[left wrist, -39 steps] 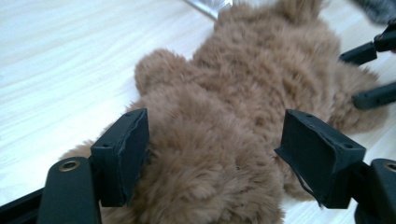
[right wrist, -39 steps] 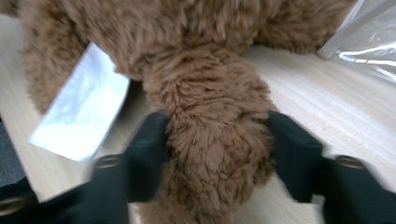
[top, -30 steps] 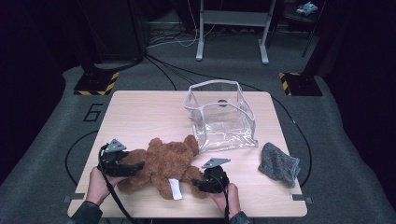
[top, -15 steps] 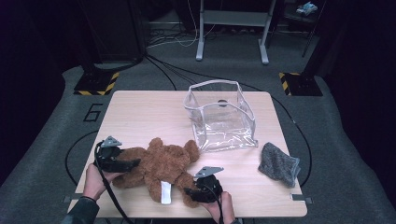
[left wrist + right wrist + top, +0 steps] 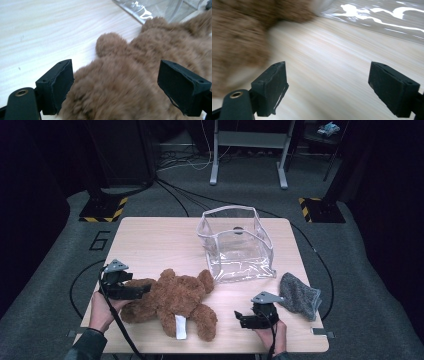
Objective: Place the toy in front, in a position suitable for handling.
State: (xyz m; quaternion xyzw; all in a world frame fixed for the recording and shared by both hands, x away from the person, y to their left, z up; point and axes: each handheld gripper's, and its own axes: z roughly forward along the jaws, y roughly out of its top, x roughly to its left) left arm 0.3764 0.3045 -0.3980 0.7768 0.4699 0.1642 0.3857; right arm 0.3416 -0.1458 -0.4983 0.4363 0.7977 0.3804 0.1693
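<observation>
teddy bear: we see it lying near the desk's front edge.
left claw: just opened, apart around the bear's fur.
right claw: just opened, apart over bare desk beside the bear.

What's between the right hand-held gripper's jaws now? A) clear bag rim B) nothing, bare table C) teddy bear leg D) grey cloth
B: the right hand-held gripper has its jaws wide apart over bare table, with the teddy bear off to its side, untouched.
</observation>
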